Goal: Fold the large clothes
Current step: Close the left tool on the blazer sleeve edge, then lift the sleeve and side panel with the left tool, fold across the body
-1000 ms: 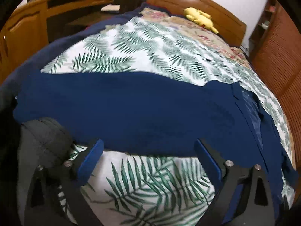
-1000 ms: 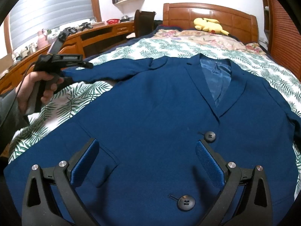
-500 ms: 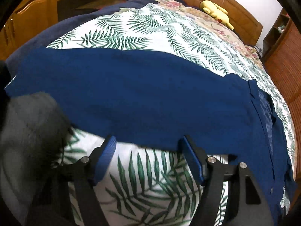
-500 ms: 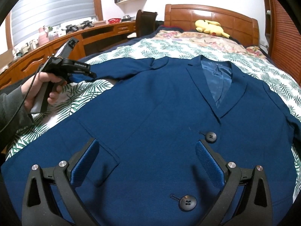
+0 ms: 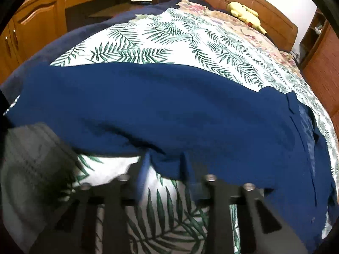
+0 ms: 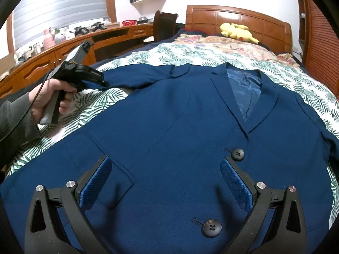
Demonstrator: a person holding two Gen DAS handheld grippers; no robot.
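A navy jacket [image 6: 180, 139] lies front-up and buttoned across the bed [image 6: 211, 50], one sleeve [image 5: 127, 110] stretched sideways. The left gripper [image 5: 164, 165] is closing on that sleeve's near edge, cloth between its pads. The right gripper [image 6: 165, 182] hovers wide open over the jacket's lower front, holding nothing. Beyond the jacket, a yellow plush [image 6: 237, 31] rests by the headboard [image 6: 233, 17]. Only the right view shows the hand [image 6: 50, 97] and buttons [image 6: 237, 154].

Jacket [image 6: 169, 139] is spread flat on the bed [image 6: 211, 53], filling centre and lower frame, one sleeve [image 6: 135, 78] stretched toward mid-left. Plush toy [image 6: 237, 31] is set at the headboard [image 6: 233, 17], upper right. Desk [image 6: 63, 48] is placed along the upper left.
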